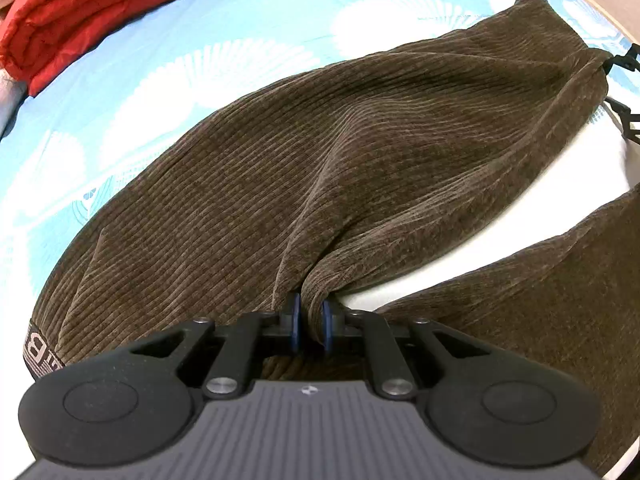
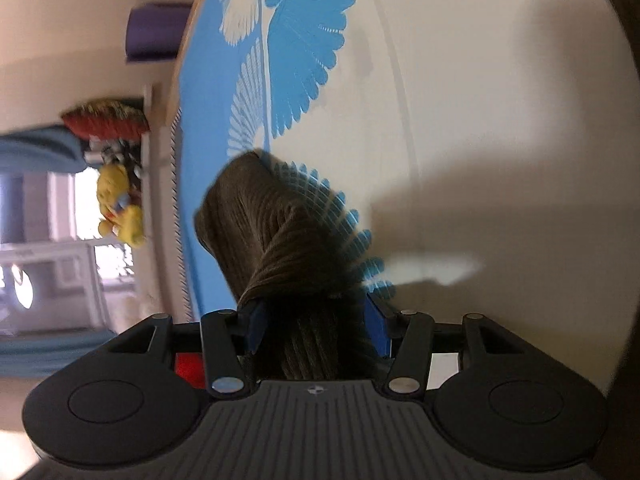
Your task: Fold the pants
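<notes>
Corduroy brown pants (image 1: pixel 340 152) sprawl ahead of the left gripper (image 1: pixel 311 326), long axis running away up-right to the cuff, on a blue-and-white bedsheet (image 1: pixel 168 60). Its jaws pinch a fold at the crotch. The right gripper (image 2: pixel 316 330) stands half apart, a twisted leg between its pads (image 2: pixel 378 326).

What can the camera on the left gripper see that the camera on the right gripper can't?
Only the left wrist view shows the red folded blanket, the black drawstrings at a leg's end, and the left gripper pinching a bunch of the brown pants.

Only the right wrist view shows the yellow toy, the purple block, and the right gripper, jaws apart with pants fabric between them.

Both show the brown corduroy pants and the blue and white bedsheet.
</notes>
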`<state>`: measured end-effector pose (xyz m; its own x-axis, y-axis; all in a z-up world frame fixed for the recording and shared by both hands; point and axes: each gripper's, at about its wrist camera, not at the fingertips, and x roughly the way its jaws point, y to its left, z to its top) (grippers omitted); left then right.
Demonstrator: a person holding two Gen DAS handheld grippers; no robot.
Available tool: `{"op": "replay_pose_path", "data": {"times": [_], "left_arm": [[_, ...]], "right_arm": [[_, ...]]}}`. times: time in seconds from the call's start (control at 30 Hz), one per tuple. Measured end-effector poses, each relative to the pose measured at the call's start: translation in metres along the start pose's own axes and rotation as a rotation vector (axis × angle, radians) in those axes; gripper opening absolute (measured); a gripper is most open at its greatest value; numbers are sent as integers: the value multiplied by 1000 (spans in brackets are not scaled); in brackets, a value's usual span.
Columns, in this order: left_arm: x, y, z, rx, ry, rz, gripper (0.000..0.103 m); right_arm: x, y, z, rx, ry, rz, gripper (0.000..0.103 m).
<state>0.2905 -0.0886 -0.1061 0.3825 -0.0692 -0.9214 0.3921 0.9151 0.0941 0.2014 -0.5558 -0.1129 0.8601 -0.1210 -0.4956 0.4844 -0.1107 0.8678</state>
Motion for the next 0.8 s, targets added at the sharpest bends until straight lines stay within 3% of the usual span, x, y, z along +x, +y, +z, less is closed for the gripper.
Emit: {"op": "replay_pose_path", "data": {"times": [0.07, 0.27, 0.3, 0.37, 0.43, 0.5, 0.57, 0.67, 0.73, 0.8], "left_arm": [[0, -1, -1, 3, -1, -4, 13], [4, 0, -1, 12, -7, -10, 15], [4, 1, -1, 12, -10, -13, 16], [4, 2, -1, 8, -13, -19, 16], [6, 4, 0, 7, -18, -22, 17], [5, 5, 0, -3, -17, -27, 17], [5, 6, 0, -10, -17, -32, 17], [5, 7, 0, -10, -15, -37, 18], [6, 8, 1, -20, -11, -42, 18], [6, 6, 3, -21, -13, -40, 18]], "right_arm": [[-3, -1, -1, 22, -63, 15, 54], [-5, -6, -13, 71, -121, 124, 50], [-12, -3, -18, 65, -173, 100, 43], [-28, 3, -27, 44, -263, 24, 41], [-29, 7, -29, 12, -263, -7, 42], [-23, 4, -24, 14, -230, -9, 53], [-30, -2, -23, 48, -257, -42, 53], [-53, -2, -27, 46, -406, -180, 52], [-49, -3, -22, 57, -367, -124, 54], [-26, 1, -13, 21, -244, -76, 62]]}}
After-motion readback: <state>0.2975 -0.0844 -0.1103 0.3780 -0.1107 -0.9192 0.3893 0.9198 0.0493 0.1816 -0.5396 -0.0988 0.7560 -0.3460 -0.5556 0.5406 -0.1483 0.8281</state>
